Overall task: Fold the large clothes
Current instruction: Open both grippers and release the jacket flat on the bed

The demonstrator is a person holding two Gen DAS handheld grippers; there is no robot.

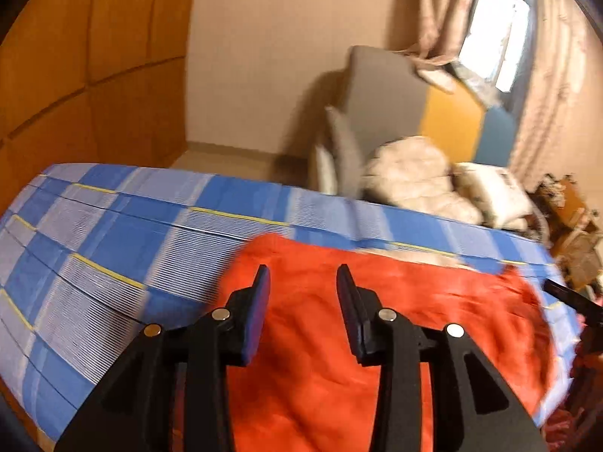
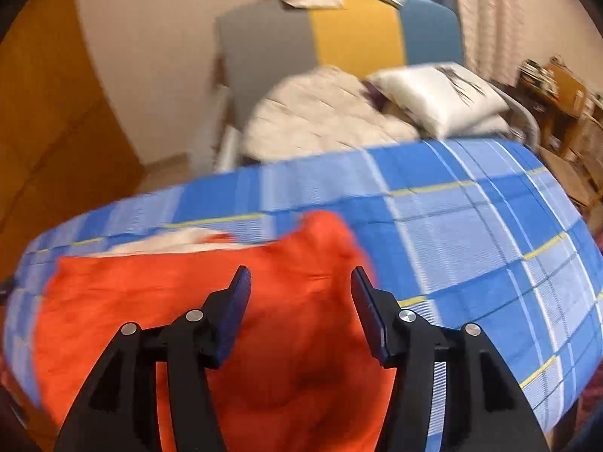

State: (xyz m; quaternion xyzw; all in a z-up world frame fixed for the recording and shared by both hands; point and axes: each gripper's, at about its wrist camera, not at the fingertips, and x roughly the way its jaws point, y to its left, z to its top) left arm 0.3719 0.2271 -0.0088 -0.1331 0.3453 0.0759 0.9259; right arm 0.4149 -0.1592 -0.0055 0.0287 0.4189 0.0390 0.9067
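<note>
An orange-red garment [image 1: 395, 320] lies spread on a bed with a blue plaid sheet [image 1: 113, 233]. It also shows in the right wrist view [image 2: 188, 301], with a raised corner [image 2: 328, 229] and a white lining patch [image 2: 169, 243] at its far edge. My left gripper [image 1: 303, 275] is open and empty above the garment's left part. My right gripper [image 2: 299, 275] is open and empty above the garment's right part. The right gripper's black tip [image 1: 573, 299] shows at the right edge of the left wrist view.
Beyond the bed stands a grey, yellow and blue sofa [image 2: 339, 37] piled with a white quilt [image 2: 312, 120] and a pillow [image 2: 444, 94]. A wooden wardrobe [image 1: 75, 75] is at left, curtains and a window [image 1: 497, 26] at right, cluttered wooden furniture [image 2: 557, 90] beside them.
</note>
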